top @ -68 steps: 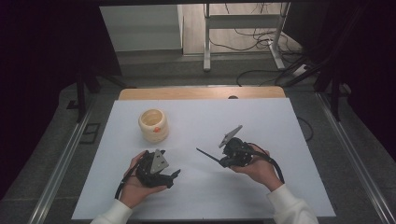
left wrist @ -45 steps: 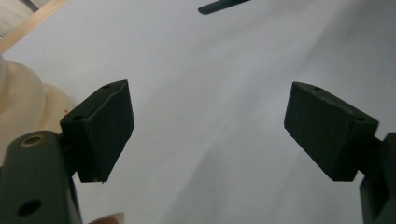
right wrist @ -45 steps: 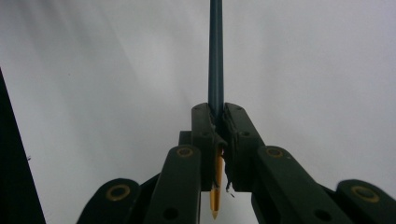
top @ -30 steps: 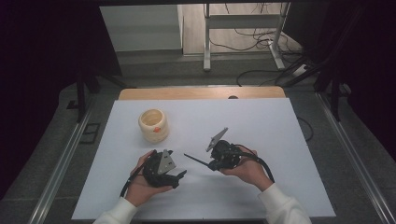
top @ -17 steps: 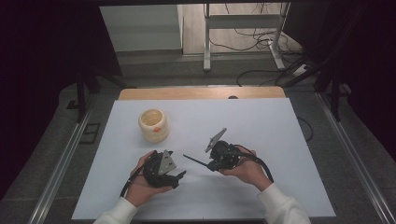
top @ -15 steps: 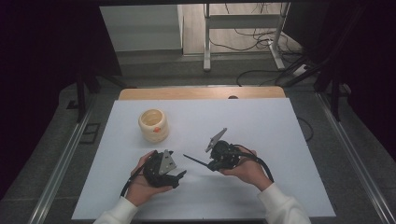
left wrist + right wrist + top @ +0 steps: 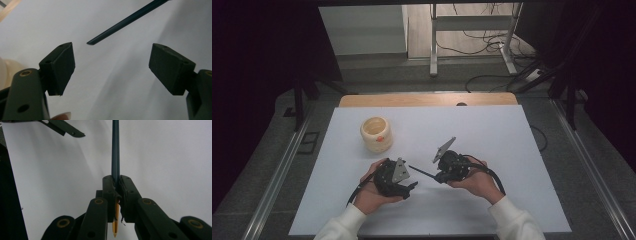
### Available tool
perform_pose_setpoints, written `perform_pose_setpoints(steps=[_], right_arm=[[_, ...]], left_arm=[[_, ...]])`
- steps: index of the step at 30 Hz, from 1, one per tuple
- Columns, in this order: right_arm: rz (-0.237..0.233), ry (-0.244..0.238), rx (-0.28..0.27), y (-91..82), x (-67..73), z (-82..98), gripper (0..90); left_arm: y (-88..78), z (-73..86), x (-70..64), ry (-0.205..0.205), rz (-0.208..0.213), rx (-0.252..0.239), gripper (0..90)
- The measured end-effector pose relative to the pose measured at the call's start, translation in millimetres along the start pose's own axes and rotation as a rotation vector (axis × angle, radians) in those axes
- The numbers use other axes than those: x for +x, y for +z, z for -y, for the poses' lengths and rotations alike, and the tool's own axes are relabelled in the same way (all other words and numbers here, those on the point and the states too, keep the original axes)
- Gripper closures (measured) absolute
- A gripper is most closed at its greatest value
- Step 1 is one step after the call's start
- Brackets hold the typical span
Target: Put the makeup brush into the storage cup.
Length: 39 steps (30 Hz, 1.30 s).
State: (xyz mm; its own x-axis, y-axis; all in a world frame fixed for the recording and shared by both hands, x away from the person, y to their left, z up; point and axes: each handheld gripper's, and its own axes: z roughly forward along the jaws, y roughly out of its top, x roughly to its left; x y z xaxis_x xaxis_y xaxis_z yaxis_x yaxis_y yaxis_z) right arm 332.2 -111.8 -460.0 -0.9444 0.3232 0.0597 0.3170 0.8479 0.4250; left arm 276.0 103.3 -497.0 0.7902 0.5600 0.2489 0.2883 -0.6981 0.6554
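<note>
My right gripper (image 7: 438, 176) (image 7: 116, 182) is shut on a dark blue pencil (image 7: 422, 171) (image 7: 115, 150). The pencil's long end sticks out to the left, and a yellow tip shows behind the pads. My left gripper (image 7: 411, 184) (image 7: 111, 67) sits just left of it, open. Its jaws have just been closing a little with nothing between the pads. The pencil's blunt end (image 7: 125, 21) hangs a short way beyond them, apart from both. Both grippers are low over the white table (image 7: 492, 135).
A cream pot (image 7: 376, 134) with an orange mark stands upright at the table's back left, behind my left hand. Its edge (image 7: 6, 70) shows in the left gripper view. A wooden strip (image 7: 427, 99) runs along the far edge.
Since the oldest frame my right hand has carried the pencil left, towards the left gripper, and my left hand has shifted slightly right. Over the last second little has moved.
</note>
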Motion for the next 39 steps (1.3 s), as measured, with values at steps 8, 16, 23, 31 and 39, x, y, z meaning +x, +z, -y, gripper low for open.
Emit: perform_pose_setpoints(steps=[8, 16, 23, 31, 39], right_arm=[[0.001, 0.001, 0.001, 0.3, -0.4, 0.6, 83.8], [-0.003, 0.001, 0.006, 1.6, -1.7, 0.9, 83.8], [-0.008, -0.002, 0.004, 1.5, -0.9, 0.7, 83.8], [-0.01, -0.005, 0.006, 1.6, 0.2, 0.1, 83.8], [-0.017, -0.01, -0.005, 0.5, 2.5, -0.4, 83.9]], left_arm=[[4.6, -11.2, -2.9, 0.051, 0.001, 0.001, 22.5], [9.8, -20.1, -4.4, 0.085, 0.002, 0.015, 25.5], [14.3, -24.7, -7.2, 0.107, -0.001, 0.02, 27.1], [17.9, -27.1, -10.7, 0.145, -0.001, 0.021, 38.8], [19.2, -26.8, -15.4, 0.165, 0.007, 0.027, 59.3]])
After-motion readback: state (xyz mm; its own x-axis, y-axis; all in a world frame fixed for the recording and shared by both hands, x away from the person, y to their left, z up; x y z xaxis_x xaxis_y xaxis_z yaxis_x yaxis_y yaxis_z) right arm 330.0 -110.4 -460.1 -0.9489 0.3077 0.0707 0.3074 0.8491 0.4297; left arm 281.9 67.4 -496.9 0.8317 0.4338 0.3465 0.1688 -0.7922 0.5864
